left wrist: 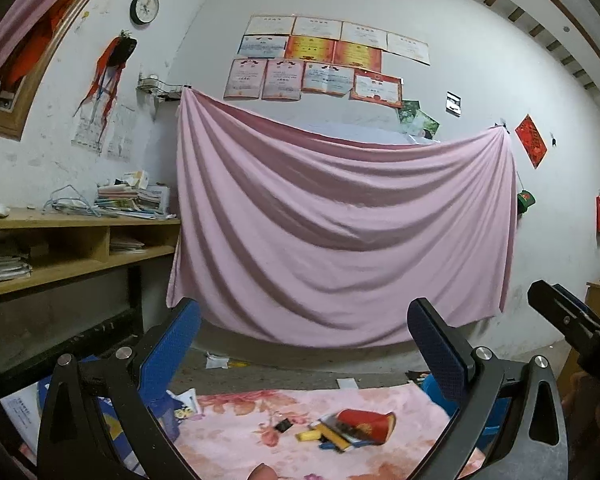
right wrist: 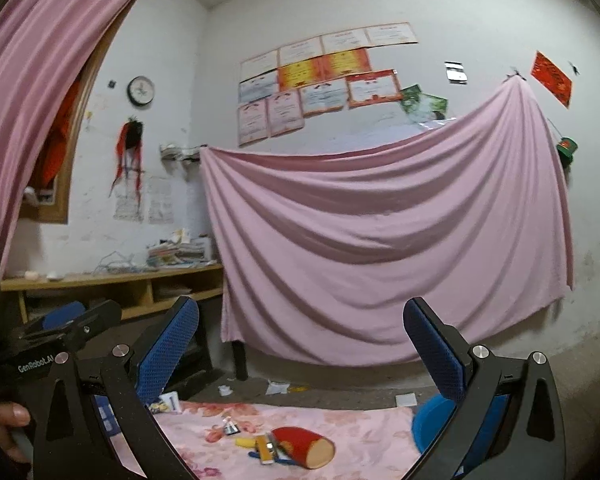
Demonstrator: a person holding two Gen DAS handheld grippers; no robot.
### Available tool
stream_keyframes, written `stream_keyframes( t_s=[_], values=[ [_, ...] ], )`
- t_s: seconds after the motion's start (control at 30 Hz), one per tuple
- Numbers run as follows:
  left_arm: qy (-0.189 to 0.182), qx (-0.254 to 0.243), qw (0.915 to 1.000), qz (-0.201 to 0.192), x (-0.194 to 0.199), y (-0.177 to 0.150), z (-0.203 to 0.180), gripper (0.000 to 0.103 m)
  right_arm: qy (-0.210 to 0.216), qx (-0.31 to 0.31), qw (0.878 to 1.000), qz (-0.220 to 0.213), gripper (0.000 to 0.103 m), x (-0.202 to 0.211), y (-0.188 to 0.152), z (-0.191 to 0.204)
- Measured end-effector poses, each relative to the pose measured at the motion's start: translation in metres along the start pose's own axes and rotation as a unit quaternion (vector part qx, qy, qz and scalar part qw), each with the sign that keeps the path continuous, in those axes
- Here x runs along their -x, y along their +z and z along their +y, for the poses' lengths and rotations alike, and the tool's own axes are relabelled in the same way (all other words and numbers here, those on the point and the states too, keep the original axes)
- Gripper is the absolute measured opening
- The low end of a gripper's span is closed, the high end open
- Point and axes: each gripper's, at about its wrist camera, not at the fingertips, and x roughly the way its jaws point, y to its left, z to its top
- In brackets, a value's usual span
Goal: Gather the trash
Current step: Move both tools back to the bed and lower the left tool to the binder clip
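A red paper cup [left wrist: 366, 424] lies on its side on a pink floral cloth [left wrist: 252, 444], among small trash: a yellow piece [left wrist: 307, 436], a flat yellow-and-blue packet [left wrist: 334, 438] and a small black wrapper [left wrist: 283, 426]. The cup also shows in the right wrist view [right wrist: 304, 446], with the yellow piece [right wrist: 245, 443] and a small wrapper [right wrist: 230, 427]. My left gripper [left wrist: 304, 332] is open and empty, held above and short of the trash. My right gripper [right wrist: 300, 332] is open and empty too, likewise above the cloth.
A large pink sheet [left wrist: 340, 232] hangs on the far wall. A wooden desk with shelves [left wrist: 72, 248] stands at the left, with papers piled on it. Paper scraps [right wrist: 278, 388] lie on the bare floor. A blue round object [right wrist: 432, 420] sits at the cloth's right edge.
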Motion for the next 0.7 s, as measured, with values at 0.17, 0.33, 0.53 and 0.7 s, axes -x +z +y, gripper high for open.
stream_keyframes(
  t_s=[0.17,0.33,0.53,0.7],
  values=[
    [0.01,0.0,1.0,0.0,0.003,-0.018,0.014,0.101,0.013,0.019,1.0,0.007,0.103,-0.002,-0.017,0.008],
    [0.012,-0.006,0.9989,0.045,-0.015,-0.038,0.016,0.101,0.015,0.026,0.999,0.043,0.103,-0.017,-0.036,0.006],
    [0.015,-0.007,0.9915,0.129,-0.057,-0.068,0.013,0.101,0.009,0.029,0.992,0.122,0.103,-0.05,-0.062,-0.005],
    [0.018,0.001,0.9797,0.2,-0.095,-0.09,0.014,0.101,0.014,0.016,0.979,0.202,0.103,-0.086,-0.084,-0.02]
  ],
)
